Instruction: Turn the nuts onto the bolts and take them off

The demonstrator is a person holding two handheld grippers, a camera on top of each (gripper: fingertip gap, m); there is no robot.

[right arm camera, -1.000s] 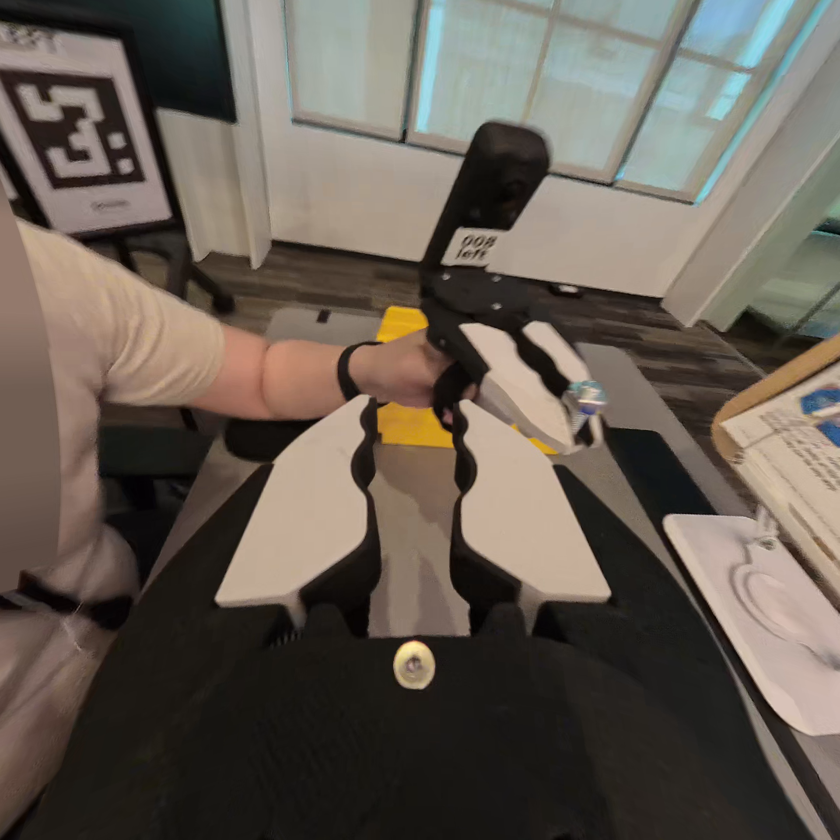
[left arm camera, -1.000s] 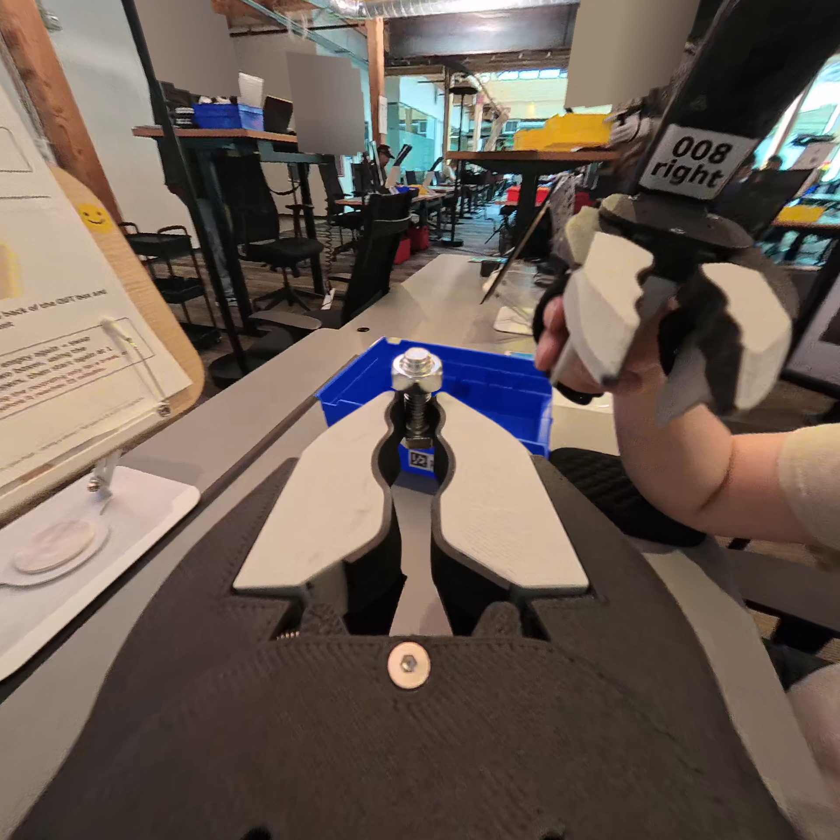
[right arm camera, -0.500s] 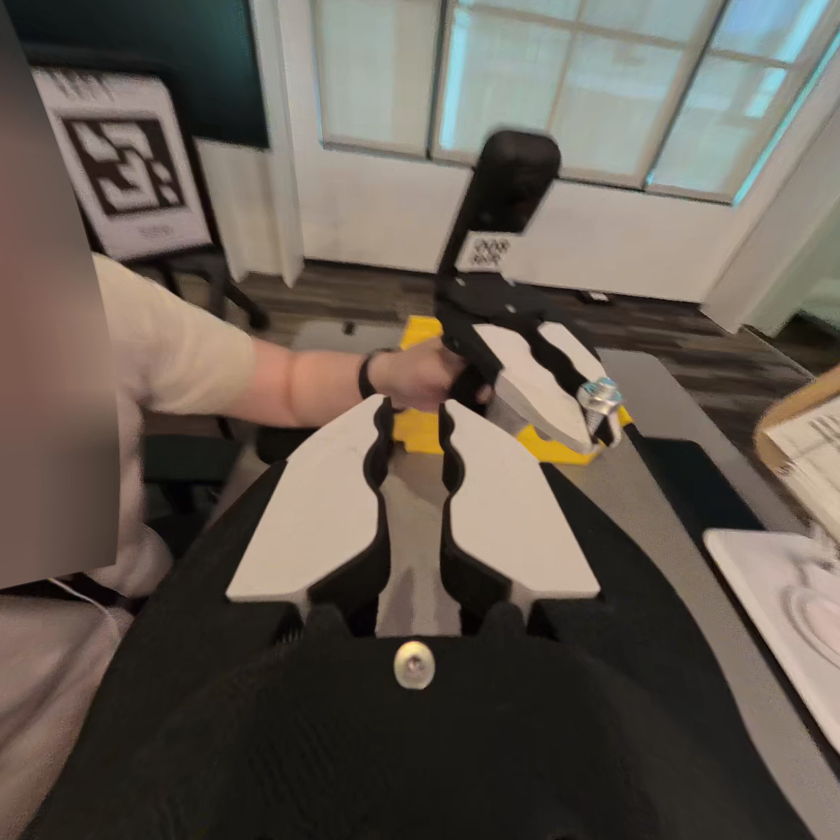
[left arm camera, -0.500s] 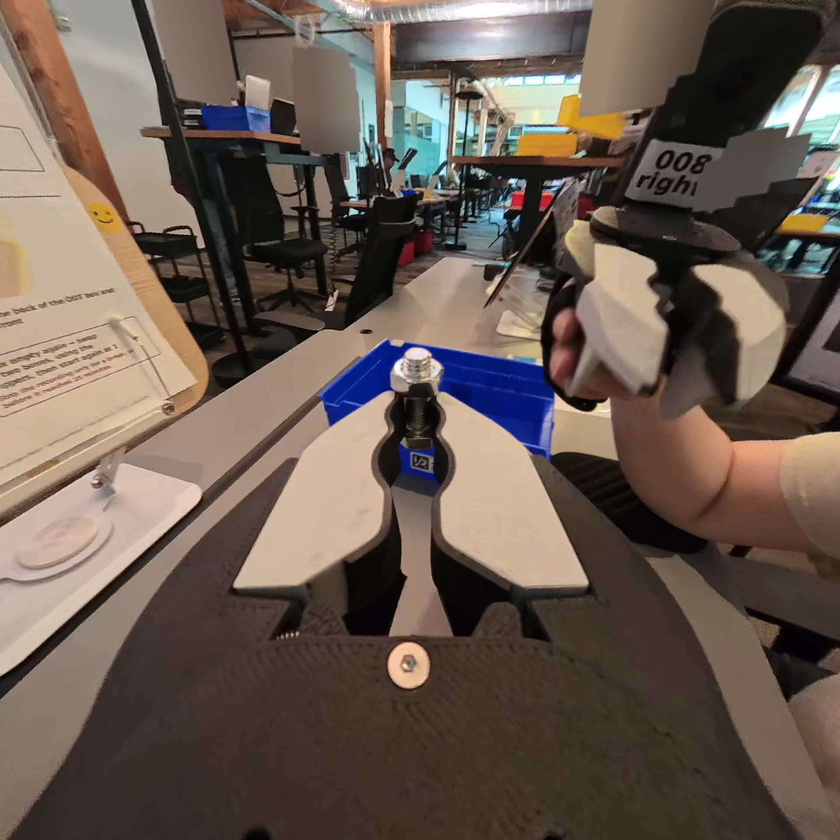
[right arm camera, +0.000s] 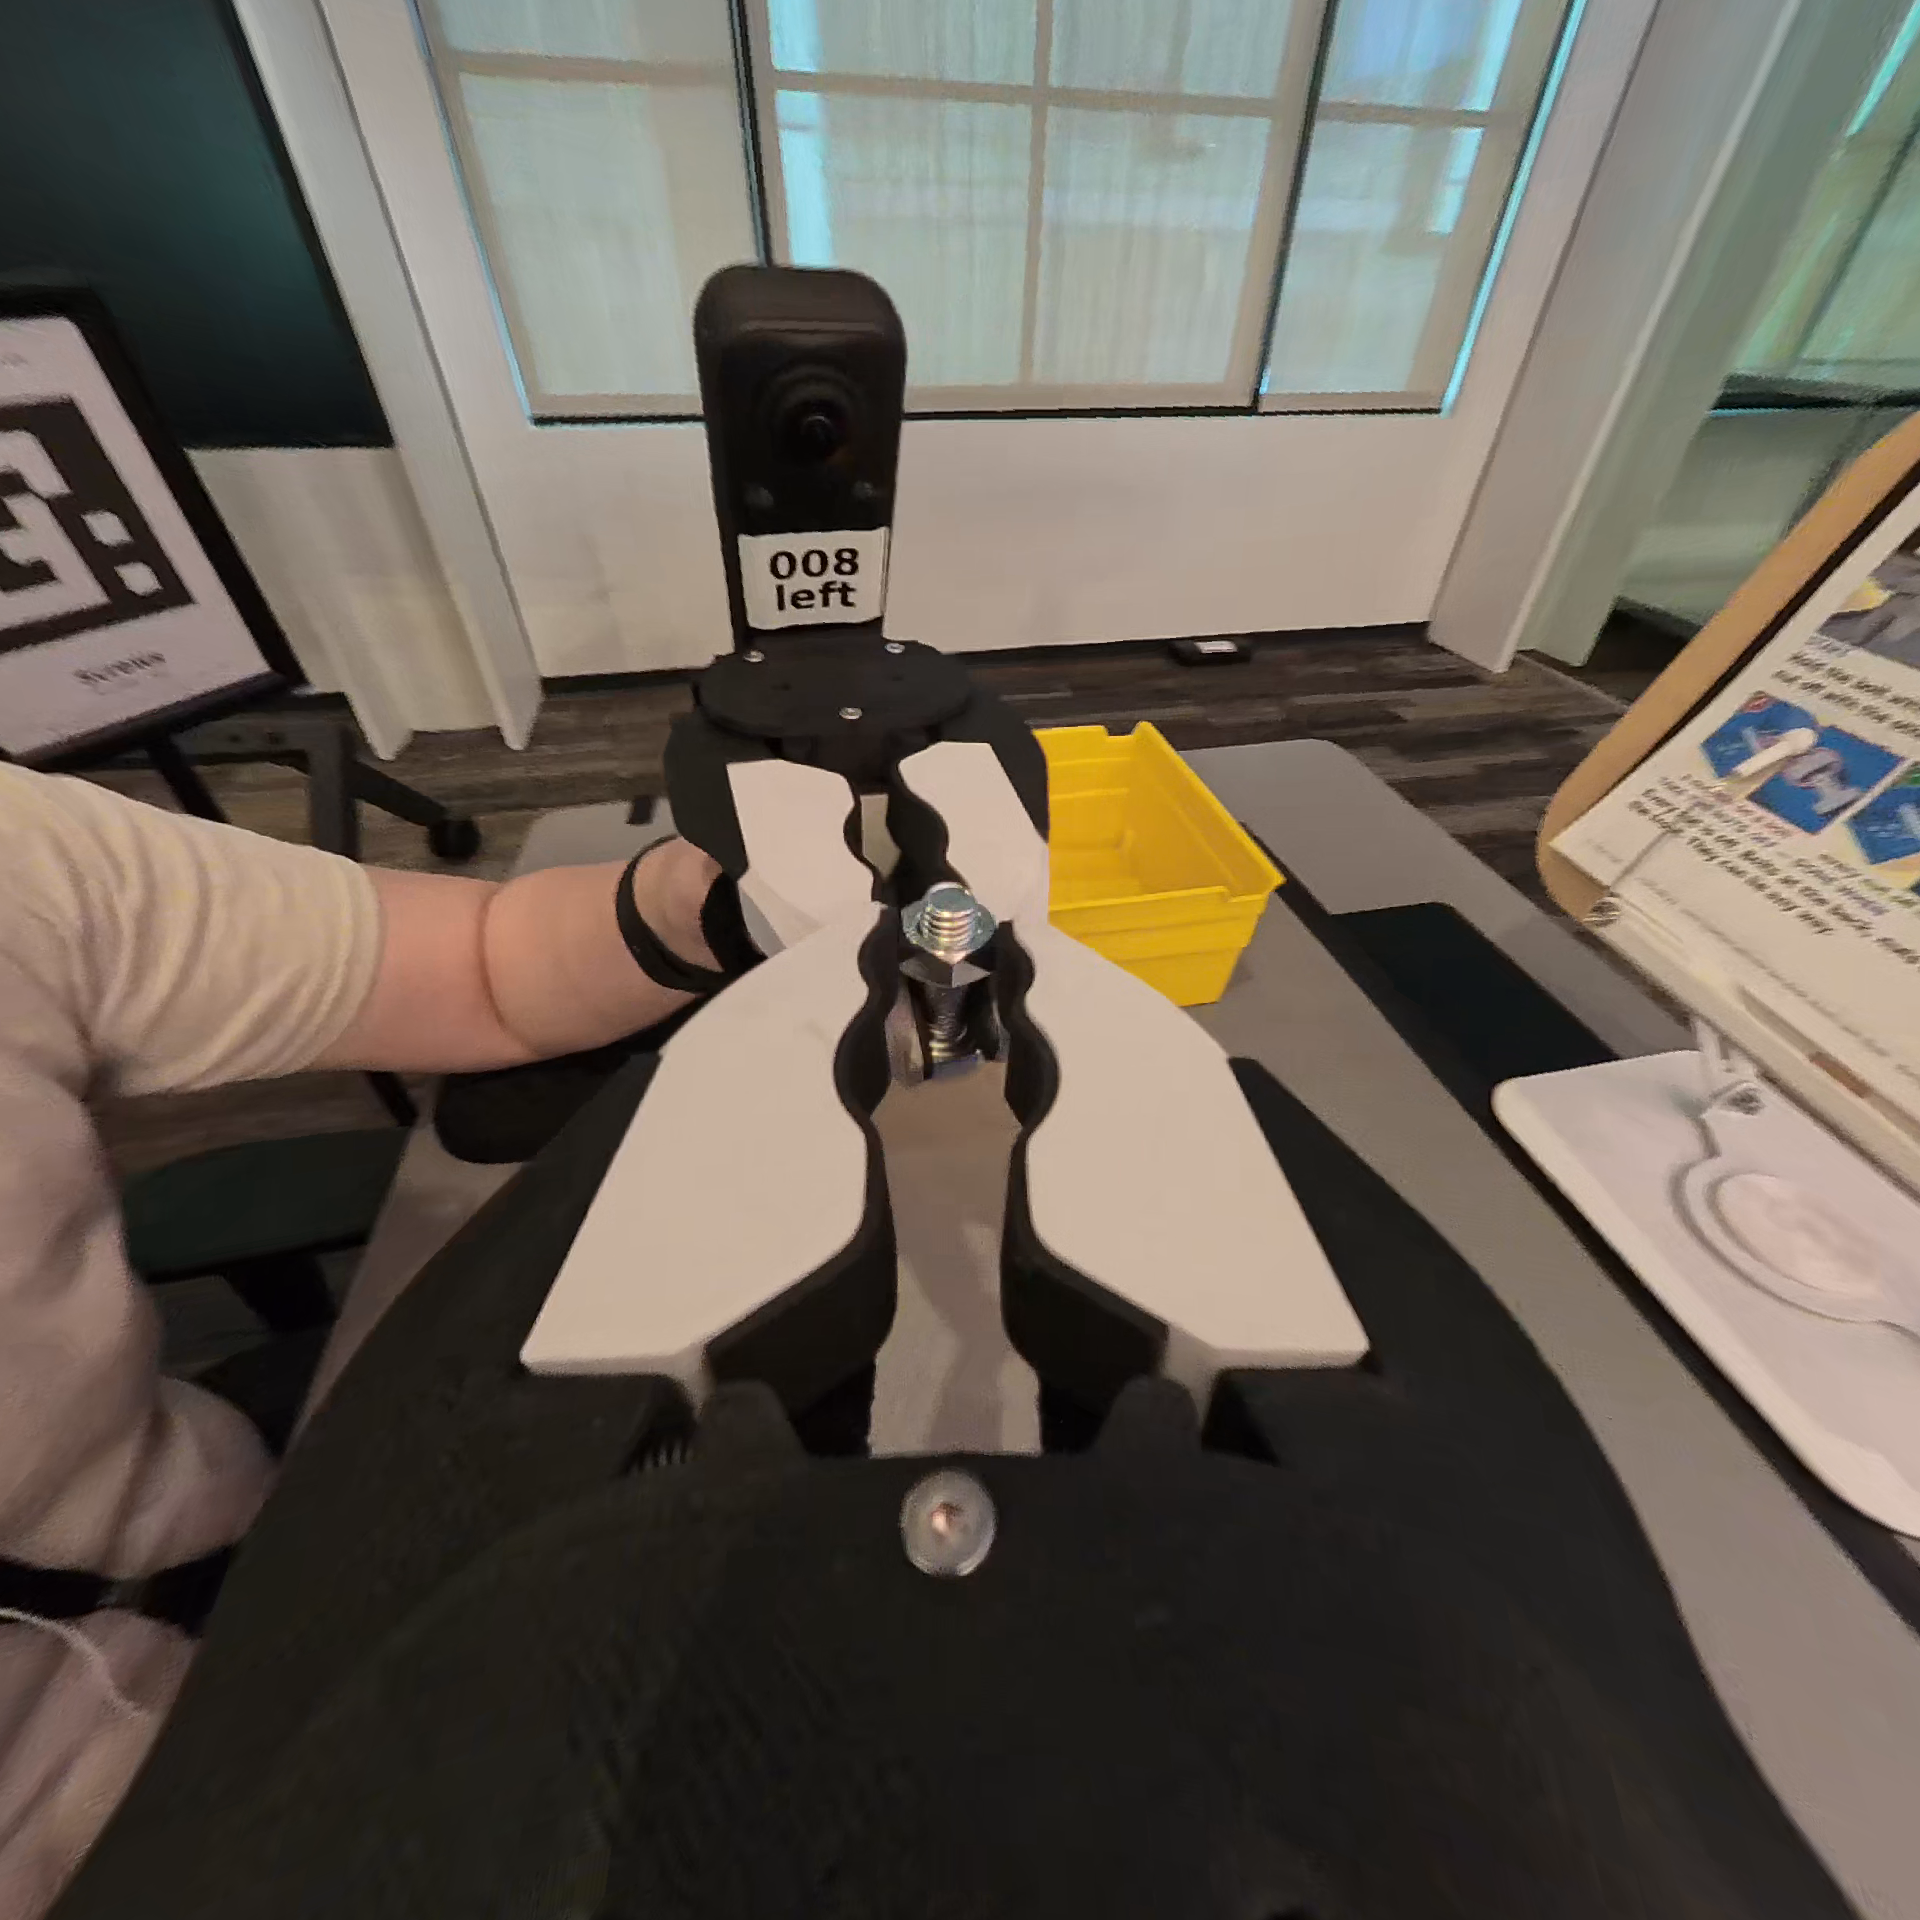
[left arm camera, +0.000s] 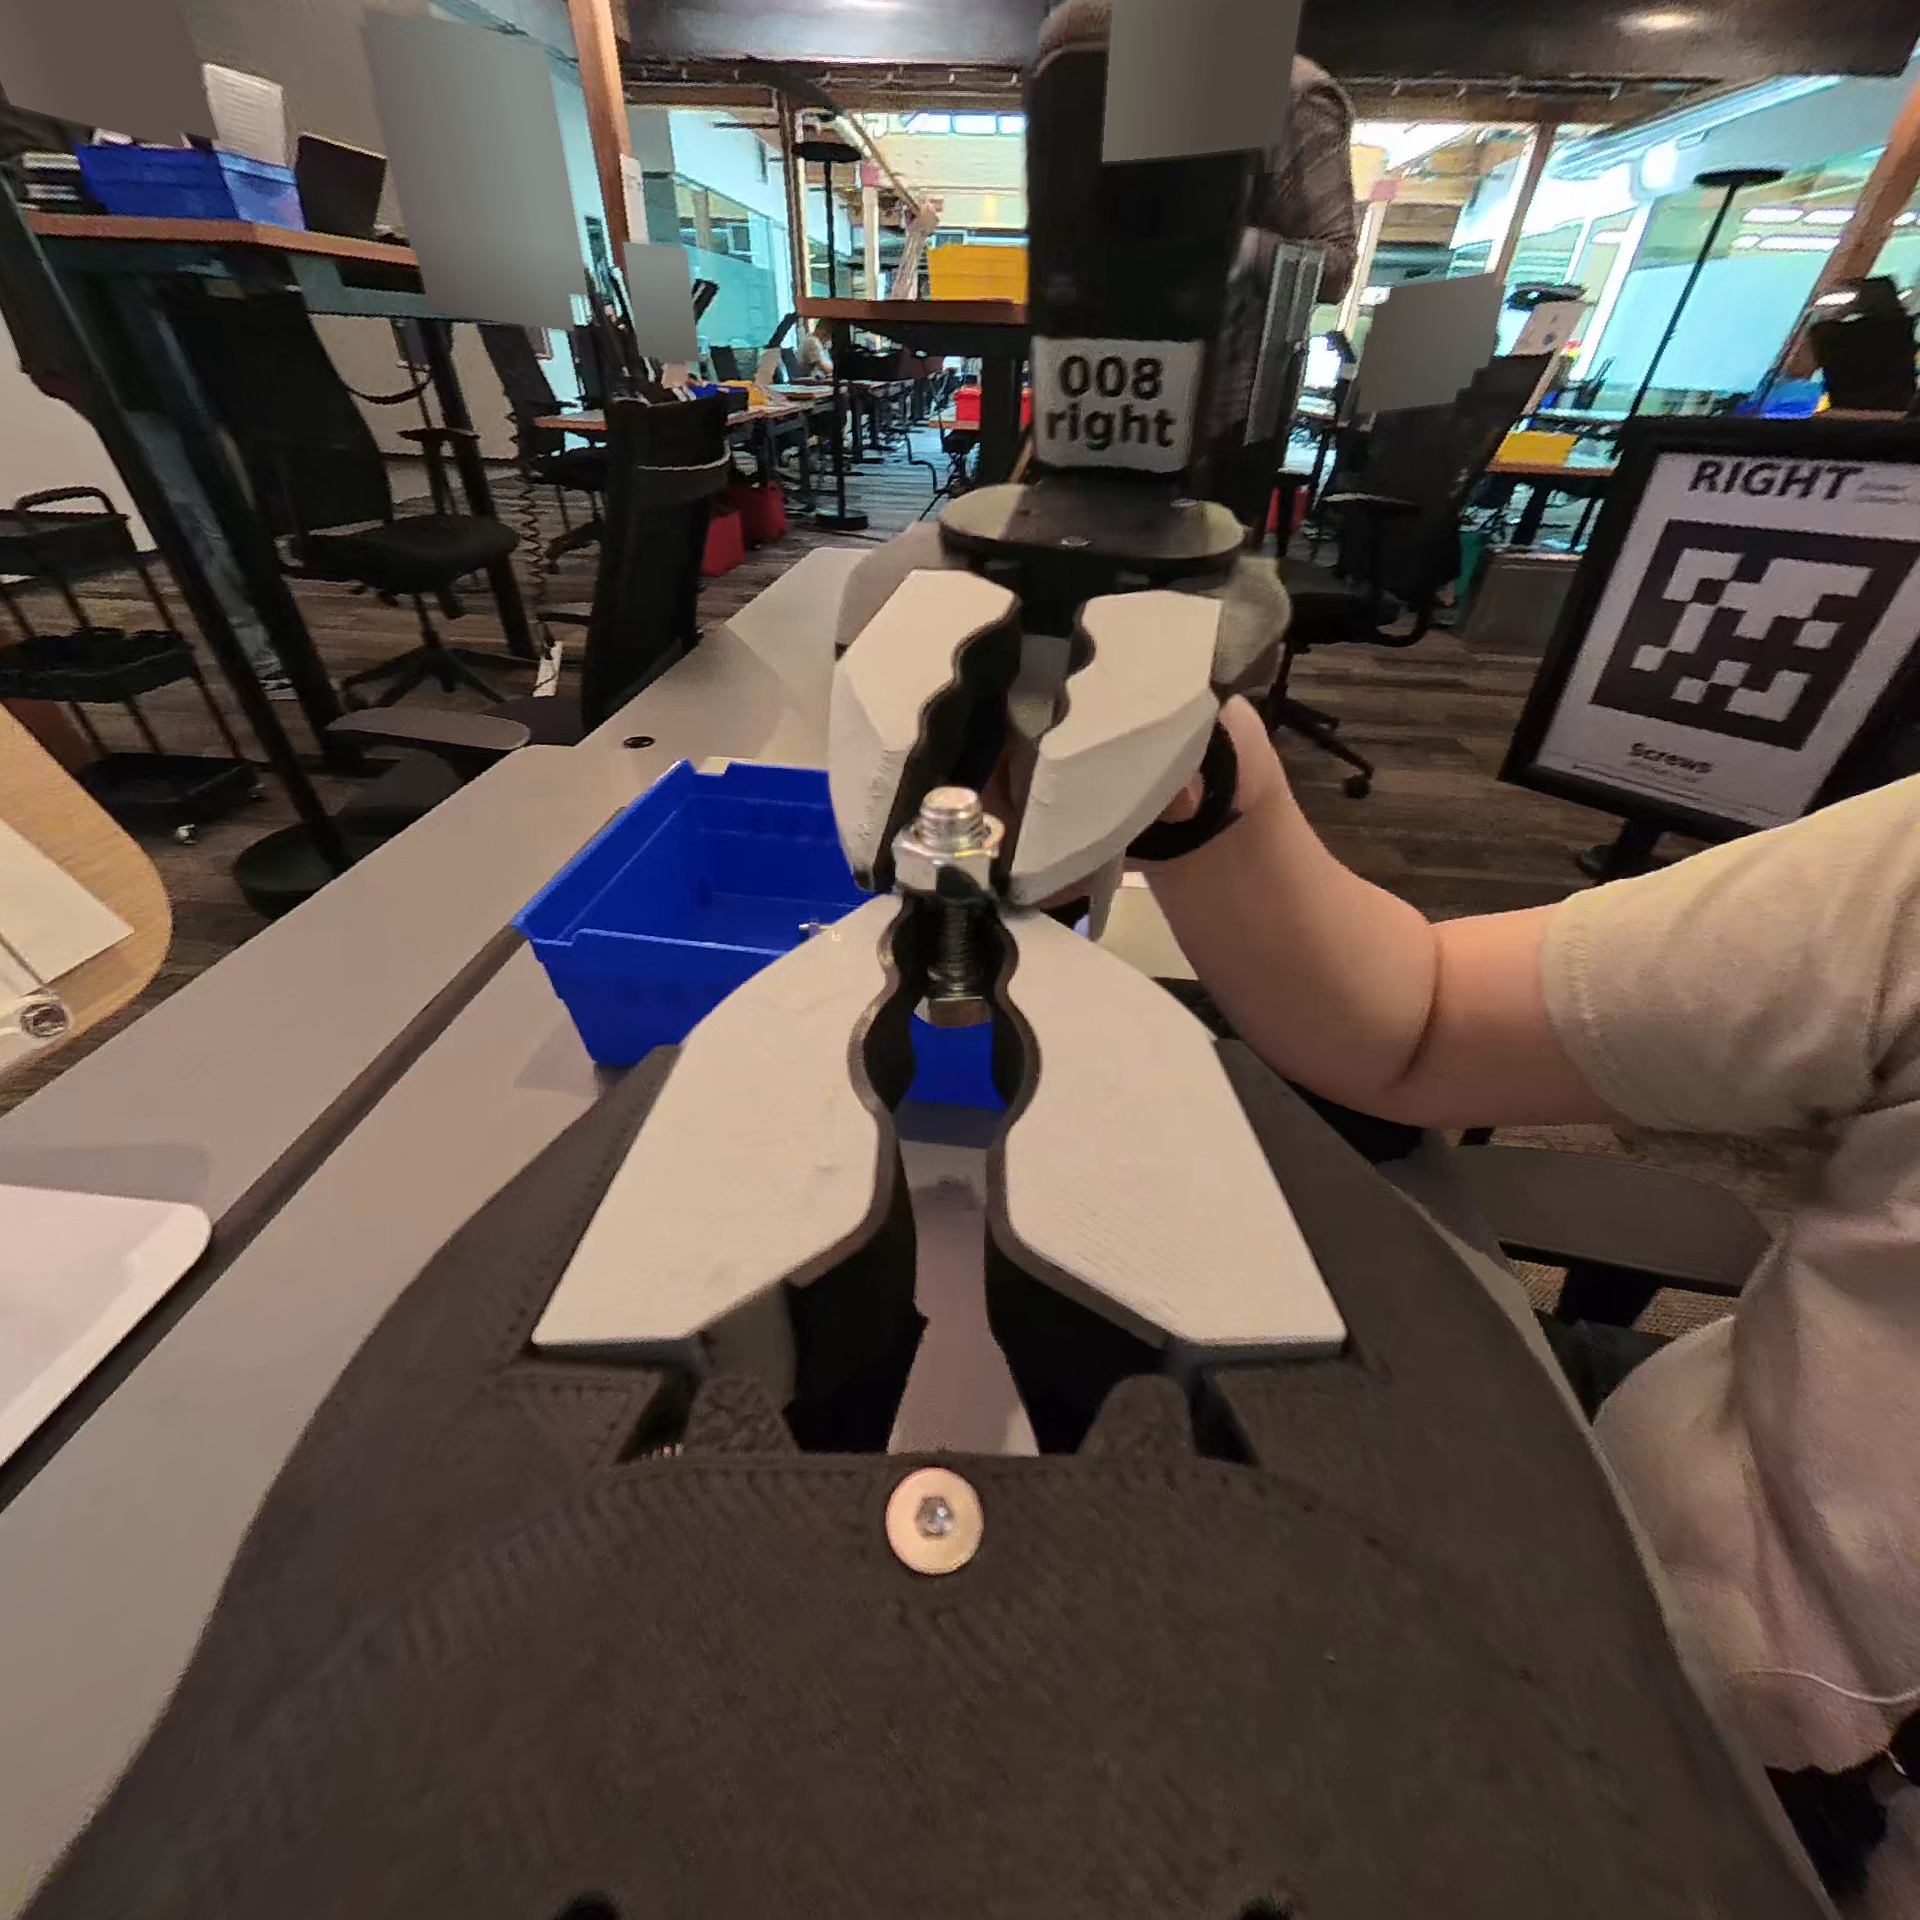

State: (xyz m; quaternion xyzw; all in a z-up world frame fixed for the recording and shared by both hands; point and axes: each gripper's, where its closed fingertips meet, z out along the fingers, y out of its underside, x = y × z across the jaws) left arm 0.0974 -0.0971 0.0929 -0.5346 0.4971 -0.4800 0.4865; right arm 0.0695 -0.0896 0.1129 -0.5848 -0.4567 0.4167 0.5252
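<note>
Each of the 2 wrist cameras looks forward along its own fingers, facing the other close up; both views share the bolt (left arm camera: 948,940) (right arm camera: 943,977) between them.

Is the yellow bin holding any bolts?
No, the yellow bin on the table shows only its bare ribbed inside in the right wrist view.

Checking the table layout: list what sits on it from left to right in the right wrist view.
Person's forearm → bolt with its nut held between the tongs → yellow bin → white stand base under the instruction sheet.
</note>
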